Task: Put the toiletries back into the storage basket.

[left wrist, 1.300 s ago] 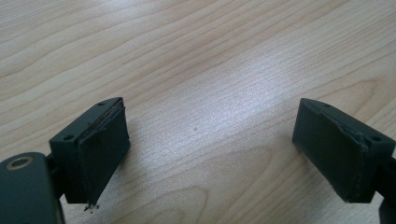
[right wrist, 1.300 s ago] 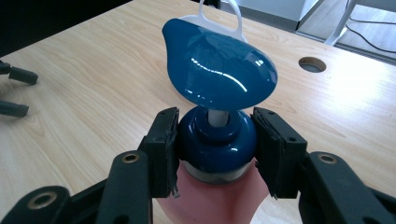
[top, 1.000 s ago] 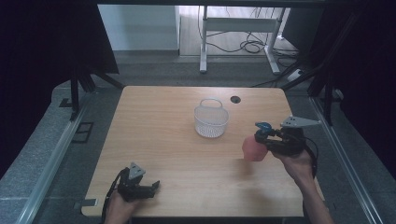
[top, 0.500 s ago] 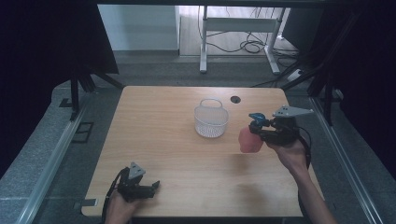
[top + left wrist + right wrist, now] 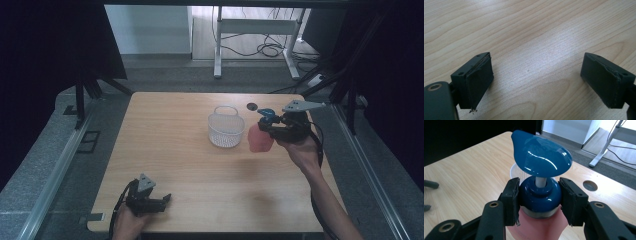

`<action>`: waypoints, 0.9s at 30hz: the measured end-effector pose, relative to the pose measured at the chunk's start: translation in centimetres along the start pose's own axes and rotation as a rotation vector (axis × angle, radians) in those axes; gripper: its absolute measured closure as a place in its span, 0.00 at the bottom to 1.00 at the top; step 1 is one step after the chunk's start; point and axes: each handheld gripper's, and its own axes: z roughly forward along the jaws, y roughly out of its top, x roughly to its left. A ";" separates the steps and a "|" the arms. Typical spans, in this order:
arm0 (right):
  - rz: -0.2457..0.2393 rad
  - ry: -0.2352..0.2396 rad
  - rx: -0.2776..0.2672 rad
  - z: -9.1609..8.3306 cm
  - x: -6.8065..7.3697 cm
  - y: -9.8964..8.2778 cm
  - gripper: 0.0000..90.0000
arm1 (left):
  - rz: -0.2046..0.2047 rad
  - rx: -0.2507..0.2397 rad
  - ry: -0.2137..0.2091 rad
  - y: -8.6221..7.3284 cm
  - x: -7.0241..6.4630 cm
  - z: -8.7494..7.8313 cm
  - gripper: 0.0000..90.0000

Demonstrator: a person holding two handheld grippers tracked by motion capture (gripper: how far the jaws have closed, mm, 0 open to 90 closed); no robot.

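A pink pump bottle [image 5: 259, 139] with a blue pump head [image 5: 540, 161] hangs in the air, just right of a clear mesh basket [image 5: 226, 129] on the wooden table [image 5: 175, 145]. My right gripper [image 5: 274, 128] is shut on the bottle's blue collar [image 5: 540, 193], one pad on each side. The basket's rim [image 5: 512, 171] peeks out behind the bottle. My left gripper [image 5: 159, 202] rests at the table's near left edge, held by a hand. Its jaws stand wide open over bare wood, with nothing between the pads [image 5: 477, 81].
A dark round hole [image 5: 252, 106] is set in the table behind the basket, and it shows as the hole [image 5: 590, 185] in the right gripper view. Black curtains flank the table. A white desk frame and cables [image 5: 260, 45] stand on the floor beyond.
My right gripper has carried the pump bottle up and to the left, closer to the basket. The left gripper has stayed put.
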 end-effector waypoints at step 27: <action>-0.032 0.006 -0.019 5.1 0.8 5.5 0.58 | -0.006 -0.002 0.005 0.0 -0.1 0.1 0.12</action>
